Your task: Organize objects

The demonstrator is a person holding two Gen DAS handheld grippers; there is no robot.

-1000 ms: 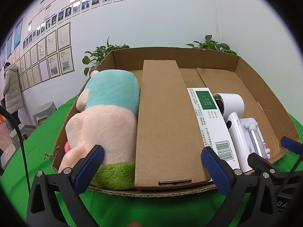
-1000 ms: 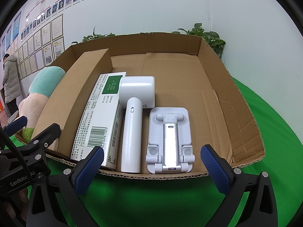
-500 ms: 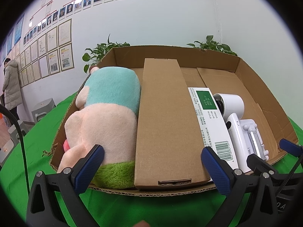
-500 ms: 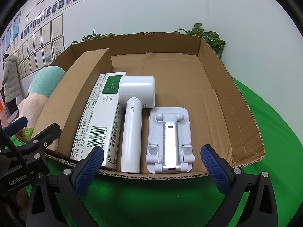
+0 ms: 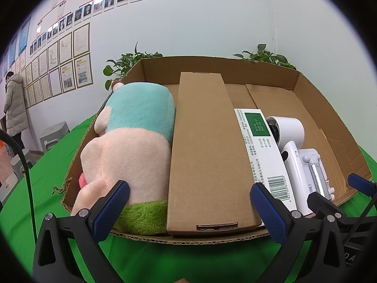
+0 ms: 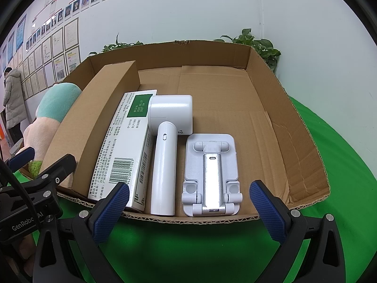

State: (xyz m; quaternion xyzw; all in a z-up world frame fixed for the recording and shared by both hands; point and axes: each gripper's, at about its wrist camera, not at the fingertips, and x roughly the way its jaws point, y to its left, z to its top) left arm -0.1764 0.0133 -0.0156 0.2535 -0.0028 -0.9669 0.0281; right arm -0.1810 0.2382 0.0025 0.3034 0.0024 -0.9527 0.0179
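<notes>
Both tongs hang with their blue pads spread wide and nothing between them: the left gripper [image 5: 189, 202] at six o'clock in its own view, the right gripper [image 6: 188, 202] likewise in its view — each just short of the near rim of the cardboard tray [image 6: 304, 141], which sits on a green cloth [image 6: 341, 153]. Inside the tray, from nine o'clock toward three, lie side by side a plush toy [image 5: 132, 146], a long brown carton [image 5: 207, 151], a white medicine box [image 6: 122, 151] with a green label, a white handheld fan [image 6: 167, 155] and a folded white phone stand [image 6: 212, 174] — the fan touches the medicine box. Leafy plants [image 5: 122, 63] show at twelve o'clock behind the tray.
</notes>
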